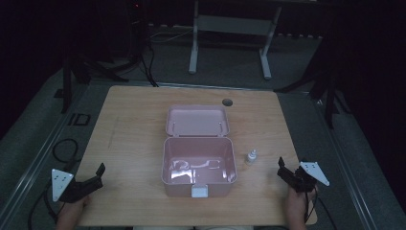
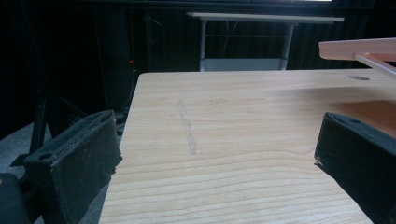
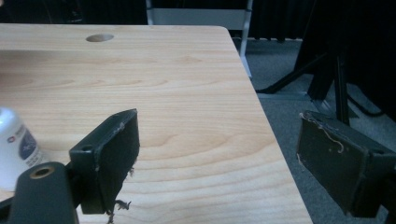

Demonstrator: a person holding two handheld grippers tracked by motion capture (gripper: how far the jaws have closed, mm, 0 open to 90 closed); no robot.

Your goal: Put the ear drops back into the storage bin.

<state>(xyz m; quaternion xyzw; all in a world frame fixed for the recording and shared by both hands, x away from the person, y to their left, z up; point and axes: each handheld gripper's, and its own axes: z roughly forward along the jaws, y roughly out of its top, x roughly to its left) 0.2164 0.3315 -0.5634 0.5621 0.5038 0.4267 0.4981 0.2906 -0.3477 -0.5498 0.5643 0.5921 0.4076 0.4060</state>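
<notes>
A pink box (image 1: 198, 165) sits at the centre of the high view on the wooden desk (image 1: 134, 120) with its lid (image 1: 197, 120) thrown back flat behind it, and 1 small white bottle (image 1: 251, 156) stands just right of the box. The left gripper (image 1: 98, 173) lies at the lower left of that frame, its 2 fingers (image 2: 77, 163) released with only bare desk between them. The right gripper (image 1: 283, 170), at the lower right and near the bottle, also has its fingers (image 3: 109, 156) spread wide and grasping nothing.

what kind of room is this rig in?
Likely a lab or recording studio, not a home: a bare wooden table with a cable hole, black curtains behind, grey carpet, stand legs and loose cables on the floor.
</notes>
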